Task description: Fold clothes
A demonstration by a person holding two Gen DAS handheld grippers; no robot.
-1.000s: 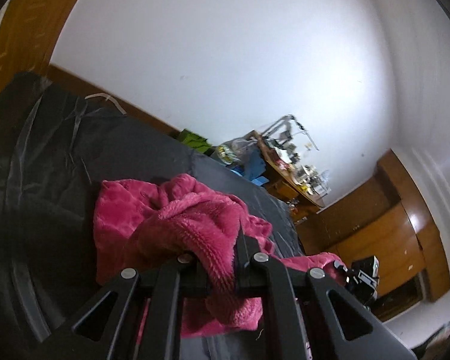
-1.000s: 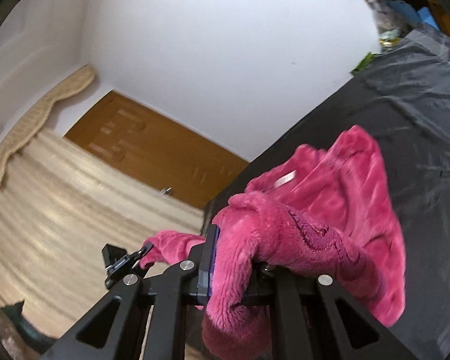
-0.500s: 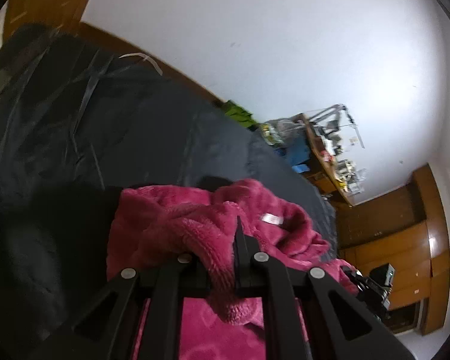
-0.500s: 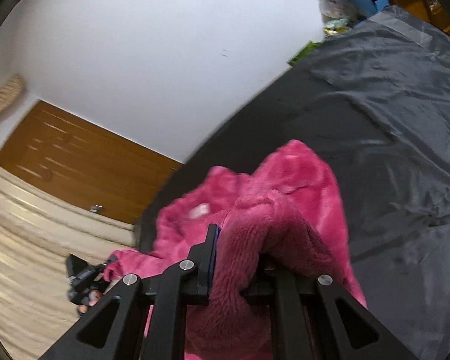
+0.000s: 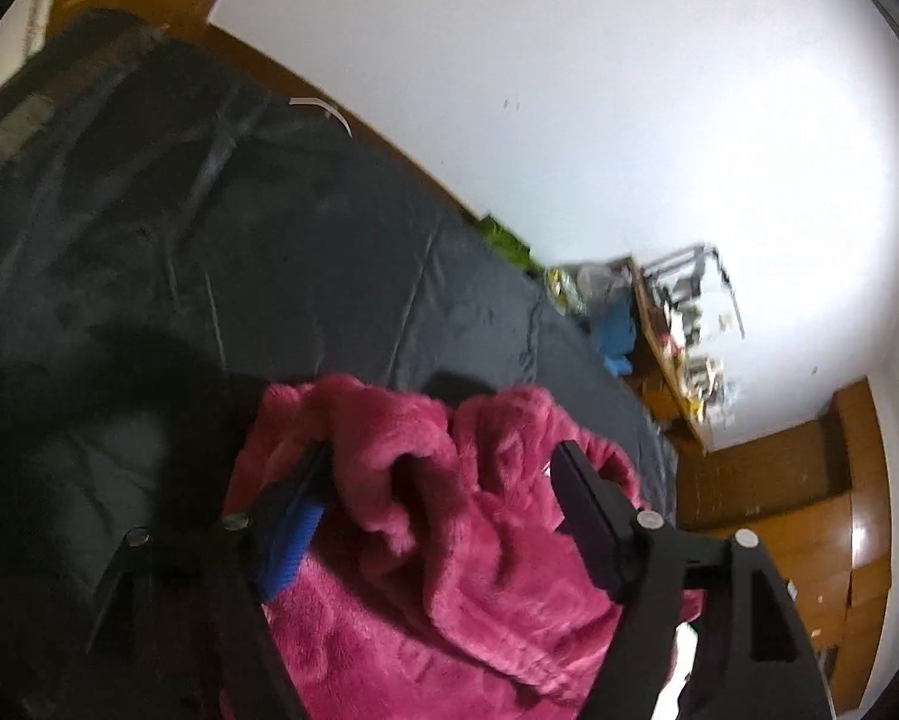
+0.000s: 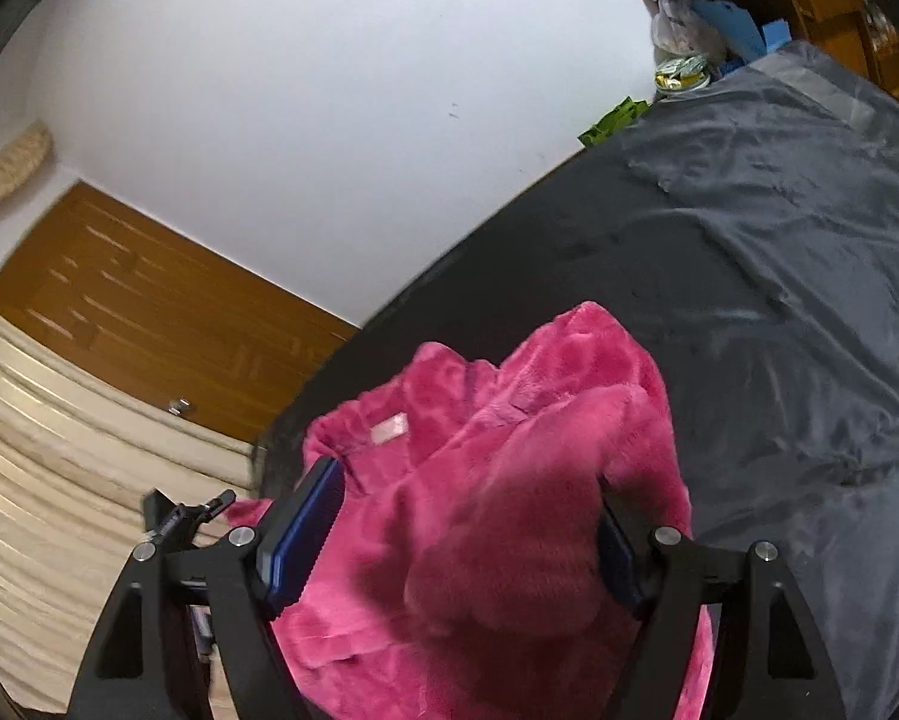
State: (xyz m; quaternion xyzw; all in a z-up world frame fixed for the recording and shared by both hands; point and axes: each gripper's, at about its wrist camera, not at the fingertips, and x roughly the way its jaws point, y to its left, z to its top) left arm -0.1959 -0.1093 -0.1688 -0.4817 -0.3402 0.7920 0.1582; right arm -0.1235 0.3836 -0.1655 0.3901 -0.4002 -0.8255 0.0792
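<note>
The step in hand looks like the release that ends one fold: both claws have just been opening, and the pink fleece garment (image 5: 449, 588) now lies slack between their fingers instead of being pinched. In the left wrist view the left gripper (image 5: 443, 468) stands spread, with a rolled hem of the fleece bulging up between its two fingers, brushing the blue-padded one on the left of the view and clear of the bare black one on the right. In the right wrist view the right gripper (image 6: 467, 516) is likewise spread, a thick fold of the same garment heaped between its blue pads and spilling forward past the fingertips, with a small white label (image 6: 389, 429) showing just ahead of the left-hand pad. The garment rests on the dark grey bedsheet (image 6: 779, 300), which stretches ahead of and to the right of the right claw (the far desk clutter plays no part here). The fold itself seems loose and lumpy, not flat. The next move probably calls for drawing both claws back and up, clear of the pile without dragging the fleece, then finding a fresh edge or corner to pinch so the bundle can be squared and folded again.
</note>
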